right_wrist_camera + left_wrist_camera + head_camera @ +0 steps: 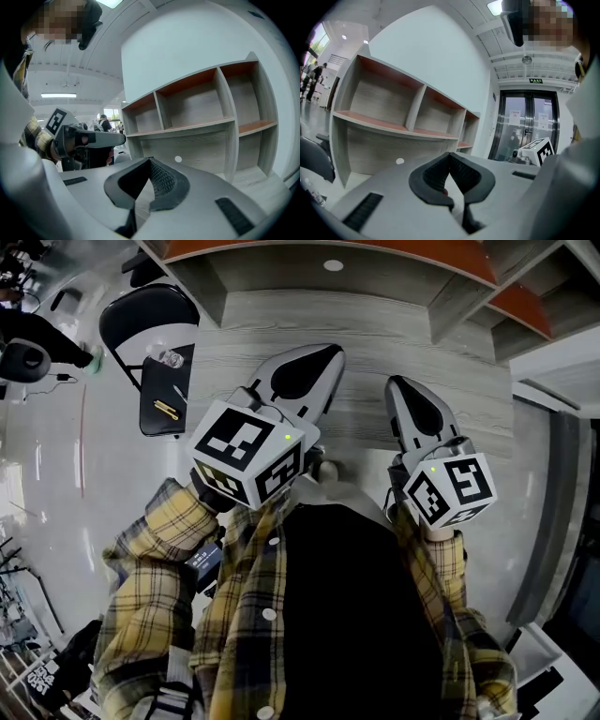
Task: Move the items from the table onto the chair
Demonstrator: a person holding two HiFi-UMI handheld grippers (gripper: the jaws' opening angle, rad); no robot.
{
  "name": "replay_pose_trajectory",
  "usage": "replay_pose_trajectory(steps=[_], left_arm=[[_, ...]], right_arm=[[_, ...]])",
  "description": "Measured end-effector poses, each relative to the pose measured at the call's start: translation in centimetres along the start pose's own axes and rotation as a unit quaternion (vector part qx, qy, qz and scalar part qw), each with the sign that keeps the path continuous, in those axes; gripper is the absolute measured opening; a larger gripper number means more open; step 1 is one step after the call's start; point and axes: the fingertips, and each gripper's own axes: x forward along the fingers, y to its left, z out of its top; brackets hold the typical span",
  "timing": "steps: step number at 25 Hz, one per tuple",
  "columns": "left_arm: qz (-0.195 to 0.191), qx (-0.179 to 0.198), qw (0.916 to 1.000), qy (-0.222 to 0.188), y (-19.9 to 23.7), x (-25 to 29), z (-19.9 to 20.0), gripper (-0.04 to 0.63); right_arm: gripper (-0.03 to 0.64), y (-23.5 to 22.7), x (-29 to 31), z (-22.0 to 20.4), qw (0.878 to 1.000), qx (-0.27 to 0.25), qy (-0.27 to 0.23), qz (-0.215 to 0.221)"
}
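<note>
Left hand-held gripper [325, 353] and right hand-held gripper [400, 387] are pressed together; yellow item [166, 410] lies slantwise on chair [142, 320].

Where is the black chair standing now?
In the head view, the black chair stands at upper left, beside the left end of the table, with small items on its seat.

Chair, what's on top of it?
On the chair: a clear shiny thing, a yellow stick and a thin white stick. Any part under the table is hidden.
</note>
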Motion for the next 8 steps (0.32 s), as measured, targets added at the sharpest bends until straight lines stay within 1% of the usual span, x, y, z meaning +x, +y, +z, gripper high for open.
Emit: replay_pose_trajectory(steps=[8], left_arm=[[0.004, 0.001, 1.0000, 0.006, 0.07, 0.09, -0.48, 0.003]], right_arm=[[0.015, -0.21, -0.09, 0.03, 1.000, 0.000, 0.001, 0.003]])
